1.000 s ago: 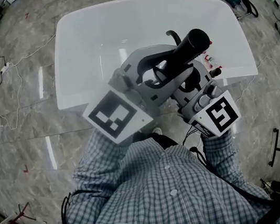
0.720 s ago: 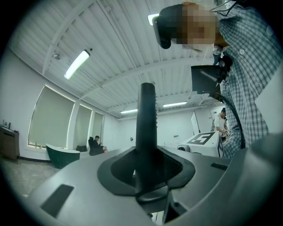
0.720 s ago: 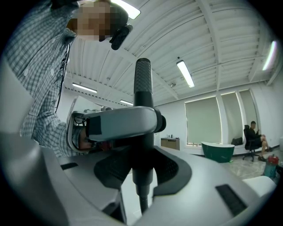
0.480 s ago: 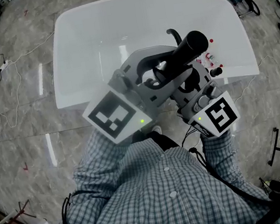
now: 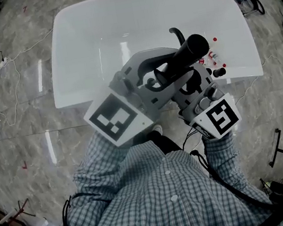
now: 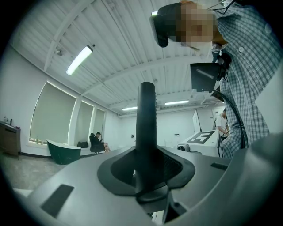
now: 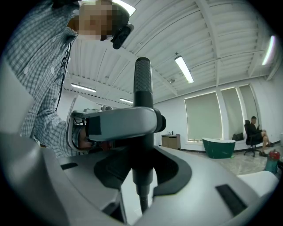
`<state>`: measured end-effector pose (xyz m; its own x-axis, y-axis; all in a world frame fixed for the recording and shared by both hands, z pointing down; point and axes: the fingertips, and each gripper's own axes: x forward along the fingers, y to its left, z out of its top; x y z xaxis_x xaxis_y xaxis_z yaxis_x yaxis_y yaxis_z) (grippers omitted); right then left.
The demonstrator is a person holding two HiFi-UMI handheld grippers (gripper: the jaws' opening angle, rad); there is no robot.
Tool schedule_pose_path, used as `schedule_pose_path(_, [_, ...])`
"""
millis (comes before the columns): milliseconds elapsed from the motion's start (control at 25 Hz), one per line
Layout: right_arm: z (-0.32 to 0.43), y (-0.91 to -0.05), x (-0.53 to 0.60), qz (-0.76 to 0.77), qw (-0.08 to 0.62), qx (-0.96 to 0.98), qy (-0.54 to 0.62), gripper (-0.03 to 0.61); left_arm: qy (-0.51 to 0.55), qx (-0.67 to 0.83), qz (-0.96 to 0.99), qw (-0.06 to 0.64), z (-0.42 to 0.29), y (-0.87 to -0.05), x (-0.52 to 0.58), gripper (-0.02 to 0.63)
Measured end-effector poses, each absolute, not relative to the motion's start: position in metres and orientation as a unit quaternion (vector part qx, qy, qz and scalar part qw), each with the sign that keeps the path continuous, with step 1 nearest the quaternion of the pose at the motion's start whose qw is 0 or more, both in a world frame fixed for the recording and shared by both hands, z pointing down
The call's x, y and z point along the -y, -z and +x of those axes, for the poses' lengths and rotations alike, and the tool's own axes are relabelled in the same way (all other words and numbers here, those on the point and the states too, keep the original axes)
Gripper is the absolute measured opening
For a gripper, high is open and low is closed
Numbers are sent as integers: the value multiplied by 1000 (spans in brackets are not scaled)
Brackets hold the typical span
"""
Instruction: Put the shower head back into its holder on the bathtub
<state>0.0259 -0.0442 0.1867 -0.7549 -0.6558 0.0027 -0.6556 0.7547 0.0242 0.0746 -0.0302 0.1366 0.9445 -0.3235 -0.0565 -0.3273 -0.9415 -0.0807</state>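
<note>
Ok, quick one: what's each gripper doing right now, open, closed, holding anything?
Left gripper: closed on the shower head.
Right gripper: closed on the same shower head.

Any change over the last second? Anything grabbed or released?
The left gripper and right gripper have eased the shower head slightly down toward the bathtub. Nothing grabbed or released: both stay clamped on its handle, and the tub has not moved.
</note>
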Motion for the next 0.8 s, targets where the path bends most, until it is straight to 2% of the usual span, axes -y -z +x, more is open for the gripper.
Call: schedule_pose_path(800, [23,-220,85,343,17,939,-26,132,0,-176,-984,18,73,-171,75,135])
